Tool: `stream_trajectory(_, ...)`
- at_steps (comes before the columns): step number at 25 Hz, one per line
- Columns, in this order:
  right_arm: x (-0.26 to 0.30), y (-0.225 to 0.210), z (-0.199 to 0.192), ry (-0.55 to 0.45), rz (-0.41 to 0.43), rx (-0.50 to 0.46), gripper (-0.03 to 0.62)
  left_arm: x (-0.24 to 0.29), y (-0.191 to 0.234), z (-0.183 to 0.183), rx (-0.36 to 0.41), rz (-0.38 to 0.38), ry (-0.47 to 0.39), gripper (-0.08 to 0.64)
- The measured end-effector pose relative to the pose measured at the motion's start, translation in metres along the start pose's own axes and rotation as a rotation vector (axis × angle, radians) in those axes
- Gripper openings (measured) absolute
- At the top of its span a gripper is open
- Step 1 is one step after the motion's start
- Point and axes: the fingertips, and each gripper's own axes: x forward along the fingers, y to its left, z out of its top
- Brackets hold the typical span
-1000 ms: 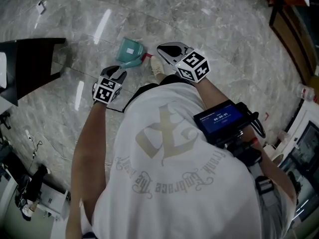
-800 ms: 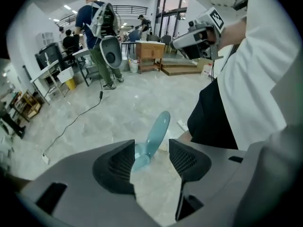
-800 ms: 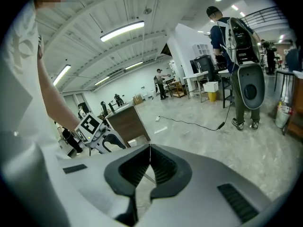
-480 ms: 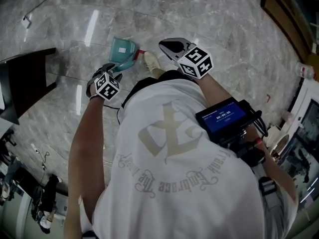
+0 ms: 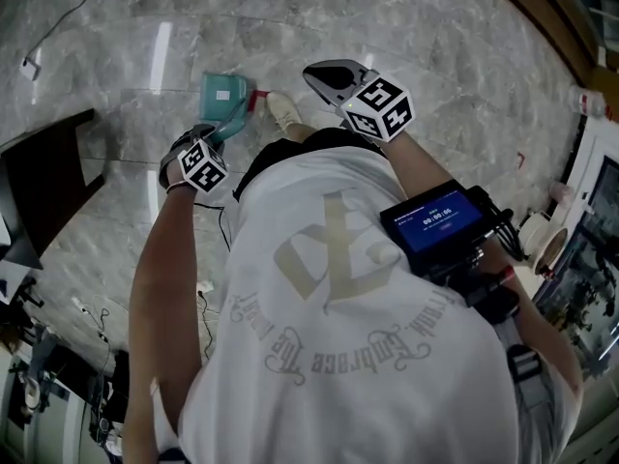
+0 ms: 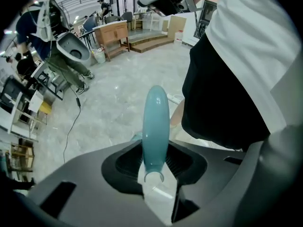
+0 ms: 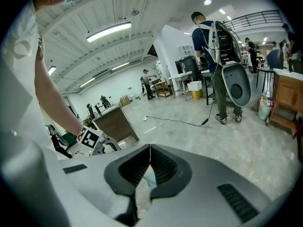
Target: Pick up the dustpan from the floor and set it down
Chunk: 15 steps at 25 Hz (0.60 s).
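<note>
**Left hand-held gripper (image 6: 155,148) on the handle, pan lying straight ahead of it**

Its jaws have just been closing and now pinch the rounded handle (image 6: 155,117) of the teal plastic dustpan (image 5: 221,93). The handle's long axis runs in line with the jaws, down and away to the pan resting on the grey marble floor (image 5: 406,37). This left side is plainly the nearer. The right hand-held gripper (image 7: 150,148) hangs apart beyond the pan, jaws together and empty.
</note>
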Motion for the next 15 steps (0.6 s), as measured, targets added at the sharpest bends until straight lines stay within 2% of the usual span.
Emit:
stream_trajectory(2, -0.003, -0.001, -0.003, -0.001, -0.008, 0.009, 0.017, 0.000, 0.002, 0.000, 0.025, 0.012, 0.009, 0.122)
stream_trajectory(6, -0.009, -0.005, -0.011, 0.004, -0.017, 0.027, 0.017, 0.001, 0.005, 0.004, 0.036, 0.033, 0.023, 0.115)
stream_trajectory(10, -0.002, 0.002, -0.010, 0.005, -0.003, 0.018, 0.017, -0.006, 0.011, -0.006, -0.017, 0.058, 0.011, 0.112)
stream_trajectory(15, 0.008, 0.003, -0.001, 0.010, 0.029, -0.006, 0.017, -0.019, 0.021, -0.012, -0.132, 0.075, -0.026, 0.110)
